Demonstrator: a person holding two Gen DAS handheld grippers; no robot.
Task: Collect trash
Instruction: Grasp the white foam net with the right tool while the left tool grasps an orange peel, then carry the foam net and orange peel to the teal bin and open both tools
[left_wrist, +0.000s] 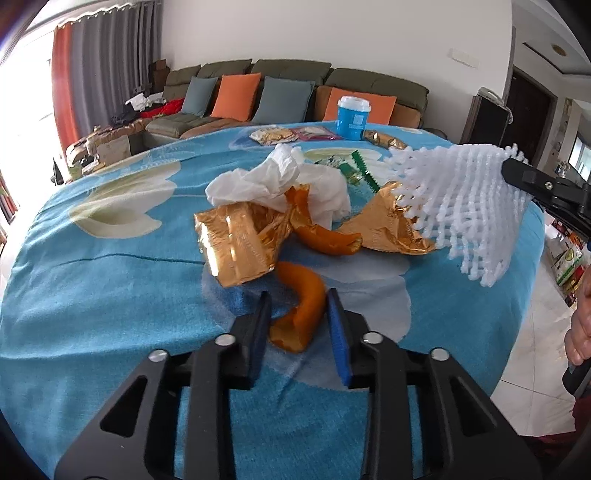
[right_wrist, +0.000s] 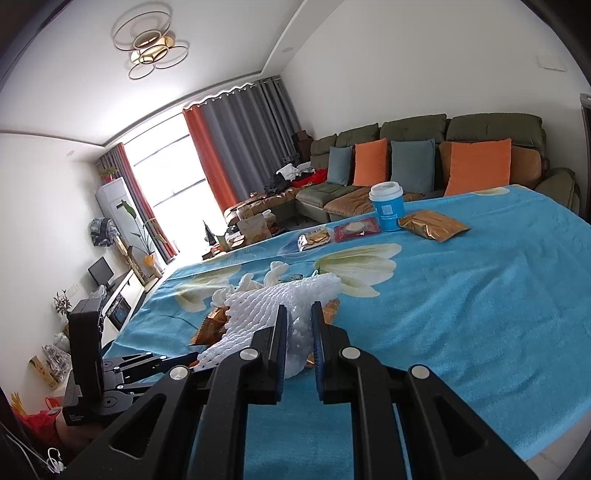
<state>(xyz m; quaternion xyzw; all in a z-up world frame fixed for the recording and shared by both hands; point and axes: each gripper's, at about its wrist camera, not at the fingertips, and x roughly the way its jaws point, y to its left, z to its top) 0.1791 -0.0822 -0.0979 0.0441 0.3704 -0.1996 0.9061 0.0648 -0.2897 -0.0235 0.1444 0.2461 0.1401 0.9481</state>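
Two grippers at the trash pile on our blue flowered tablecloth (left_wrist: 110, 295).

Our left gripper (left_wrist: 297, 314) has its fingers narrowed around a curled orange peel (left_wrist: 299, 314) lying on the cloth; we cannot tell whether the pads press it. Our right gripper (right_wrist: 299, 325) is clamped on white foam fruit netting (right_wrist: 291, 295), held above the gold wrappers (left_wrist: 240, 240) and crumpled tissue (left_wrist: 280, 181).

— What fills the back of the room?
— An olive sofa (right_wrist: 424, 162) with orange and blue cushions, upper right of the right wrist view.
— And on the left?
— Grey and orange curtains (right_wrist: 236, 147), a ring-shaped ceiling lamp (right_wrist: 151, 46) above them.
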